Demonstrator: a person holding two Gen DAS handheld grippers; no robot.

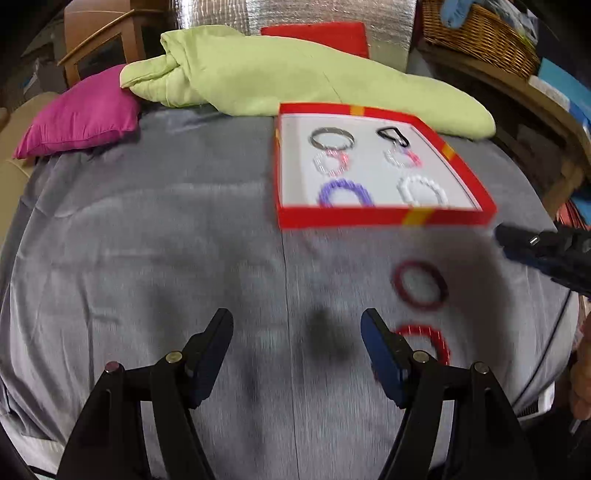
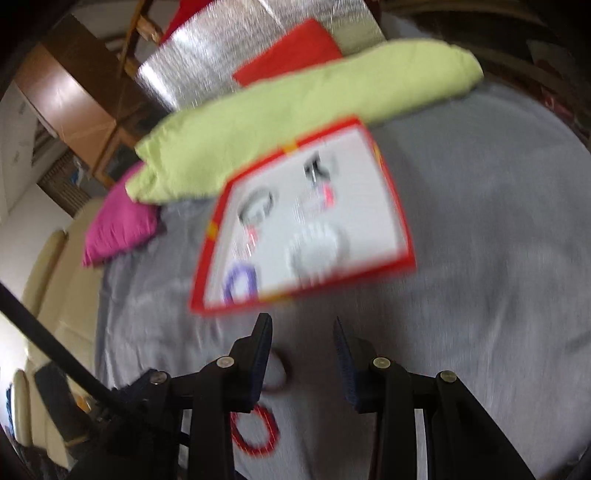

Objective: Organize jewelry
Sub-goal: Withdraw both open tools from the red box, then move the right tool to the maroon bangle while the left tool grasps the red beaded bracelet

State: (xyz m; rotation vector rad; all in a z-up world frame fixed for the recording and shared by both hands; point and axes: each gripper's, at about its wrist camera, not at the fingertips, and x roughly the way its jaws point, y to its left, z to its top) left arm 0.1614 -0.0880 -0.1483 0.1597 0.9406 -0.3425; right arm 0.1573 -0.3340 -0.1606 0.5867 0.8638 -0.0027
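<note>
No readable writing. Left gripper (image 1: 297,323) fingers wide, right gripper (image 2: 303,328) fingers wide, both empty; red tray (image 1: 384,217) ahead.

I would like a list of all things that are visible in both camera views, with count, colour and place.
tray: one, red rim, white inside, on the grey cover beside the green pillow
bracelets in tray: six; silver, black, two white-pink, purple, white
bracelets outside tray: two, dark red and bright red, on the cover in front of the tray
green pillow: one, behind the tray
pink pillow: one, far left
red cushion: one, at the back
wicker basket: one, brown, upper right
grey cover: one, under everything
left gripper: open, empty
right gripper: open, empty
</note>
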